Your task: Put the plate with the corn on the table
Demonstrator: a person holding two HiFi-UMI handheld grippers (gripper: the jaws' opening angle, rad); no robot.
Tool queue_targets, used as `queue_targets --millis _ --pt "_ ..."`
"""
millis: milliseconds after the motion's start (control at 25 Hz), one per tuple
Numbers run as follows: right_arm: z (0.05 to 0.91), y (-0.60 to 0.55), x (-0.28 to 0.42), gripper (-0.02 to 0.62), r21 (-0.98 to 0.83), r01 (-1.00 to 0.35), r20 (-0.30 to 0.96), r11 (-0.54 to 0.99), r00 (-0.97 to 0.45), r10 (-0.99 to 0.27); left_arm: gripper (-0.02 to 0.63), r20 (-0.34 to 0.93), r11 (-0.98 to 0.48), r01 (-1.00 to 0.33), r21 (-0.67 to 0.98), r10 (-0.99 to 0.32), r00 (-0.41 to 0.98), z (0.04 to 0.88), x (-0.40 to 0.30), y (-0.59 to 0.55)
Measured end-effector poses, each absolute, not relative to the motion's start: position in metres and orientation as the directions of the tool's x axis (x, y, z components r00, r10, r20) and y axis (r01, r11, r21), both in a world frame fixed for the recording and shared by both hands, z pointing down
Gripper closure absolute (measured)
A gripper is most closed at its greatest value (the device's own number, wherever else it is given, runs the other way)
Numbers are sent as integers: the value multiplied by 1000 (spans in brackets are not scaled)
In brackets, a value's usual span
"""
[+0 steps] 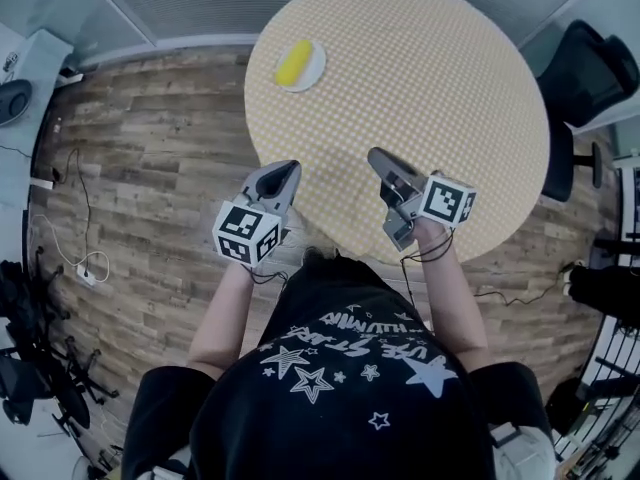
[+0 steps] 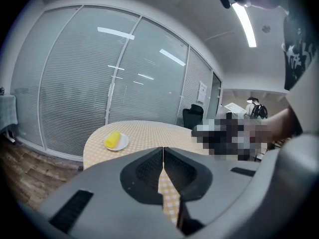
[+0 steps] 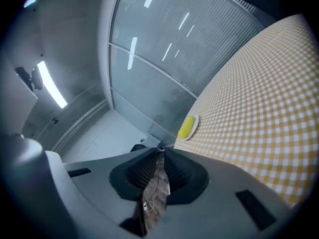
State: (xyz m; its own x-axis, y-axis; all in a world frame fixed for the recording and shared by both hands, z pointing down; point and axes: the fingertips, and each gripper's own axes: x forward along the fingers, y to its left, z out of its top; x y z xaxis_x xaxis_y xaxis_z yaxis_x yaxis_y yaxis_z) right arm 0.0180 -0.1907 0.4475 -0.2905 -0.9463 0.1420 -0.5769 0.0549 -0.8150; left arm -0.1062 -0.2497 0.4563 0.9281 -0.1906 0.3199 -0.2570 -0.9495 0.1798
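At upper left of the head view, near the rim of the round checked table (image 1: 440,78): plate (image 1: 312,68) with corn (image 1: 293,65), seemingly already placed. Lower centre, well apart from it: left gripper (image 1: 288,171) and right gripper (image 1: 376,155), both pressed together, empty. Keep them off the plate; black chair (image 1: 590,68) at right edge, floor cables (image 1: 85,258) at left, neither in the way

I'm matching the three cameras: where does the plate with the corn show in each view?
Head view: plate at upper left of centre, near the table's left edge.
Left gripper view: plate left of centre, at the table's left edge.
Right gripper view: plate just right of centre, at the table's far edge.
Shared landmark: the yellow-checked round table.
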Motion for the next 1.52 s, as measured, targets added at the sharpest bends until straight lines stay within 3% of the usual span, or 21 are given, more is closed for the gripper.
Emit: queue_targets --millis 280,560,840,1120,1520 --pt "446 -179 29 538 -784 -620 159 38 -259 -953 595 326 -940 -262 220 -183 928 472 -99 -237" --pt "443 -158 67 538 -787 -608 126 109 -331 -935 595 352 -940 -297 169 -224 909 465 -66 -193" --pt "446 -117 116 538 -766 -603 119 220 -470 -875 595 318 -866 -474 161 -409 855 453 -26 -141" --pt "442 -59 159 538 -739 -587 89 331 -572 -816 595 291 -816 -565 123 -514 807 446 22 -70" --pt "429 19 170 538 -703 -595 102 390 -627 -772 595 285 -776 -622 101 -576 766 425 30 12"
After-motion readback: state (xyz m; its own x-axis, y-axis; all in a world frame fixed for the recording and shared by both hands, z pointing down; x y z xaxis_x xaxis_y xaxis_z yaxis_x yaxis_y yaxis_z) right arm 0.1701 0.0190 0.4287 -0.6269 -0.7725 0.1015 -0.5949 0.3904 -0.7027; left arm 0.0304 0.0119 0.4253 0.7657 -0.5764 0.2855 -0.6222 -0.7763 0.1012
